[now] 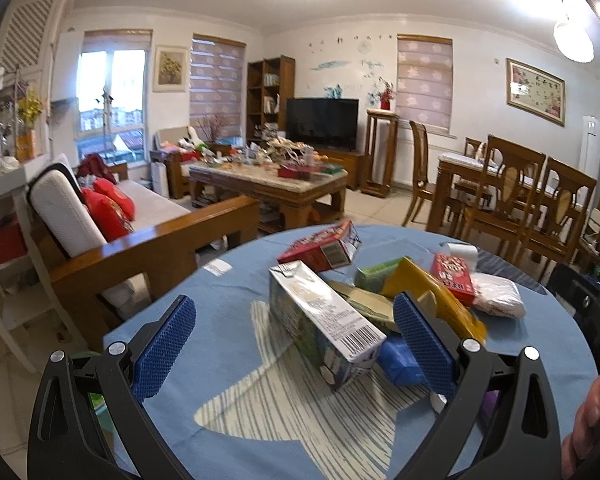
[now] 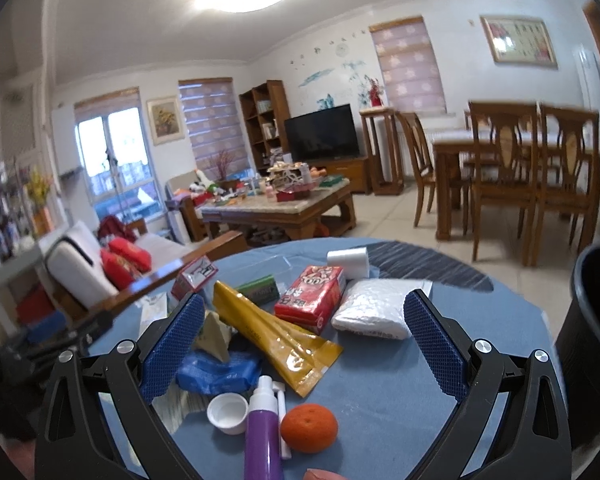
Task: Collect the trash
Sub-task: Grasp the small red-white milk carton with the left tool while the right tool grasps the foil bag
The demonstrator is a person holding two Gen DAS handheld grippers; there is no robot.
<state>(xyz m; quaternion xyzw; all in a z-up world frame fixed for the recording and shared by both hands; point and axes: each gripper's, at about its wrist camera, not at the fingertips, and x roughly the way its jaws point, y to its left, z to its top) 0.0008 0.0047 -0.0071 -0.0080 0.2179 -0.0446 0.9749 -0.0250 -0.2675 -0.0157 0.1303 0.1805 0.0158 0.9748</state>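
While both hand-held grippers hang over the pile with nothing held, entries run large to small.

Counter (image 2: 380,392): round, blue cloth, trash heaped near its middle.
Bin (image 2: 592,344): dark, at the counter's right edge in the right wrist view; judged to be where the trash goes.
Left hand-held gripper (image 1: 296,344): jaws wide apart, empty.
Right hand-held gripper (image 2: 304,344): jaws wide apart, empty.
Carton (image 1: 324,316): tall drink carton lying on its side, between the left jaws, nearer the right pad; barcode end toward the camera.
Carton axis: runs from the near end away and to the left, roughly along the left gripper's line of sight, so the jaws would close across its narrow sides.
Nearer hand: left; judged the likely first pick.
Yellow pouch (image 2: 276,332): flat, between the right jaws, long axis slanting from far left to near right.
Red box (image 2: 312,296): just behind the pouch.
White packet (image 2: 374,312): right of the red box.
Orange (image 2: 309,427): close below the right gripper, beside a purple bottle (image 2: 263,436) and white cap (image 2: 227,408).
Risk: carton rests on loose items; may shift when squeezed.
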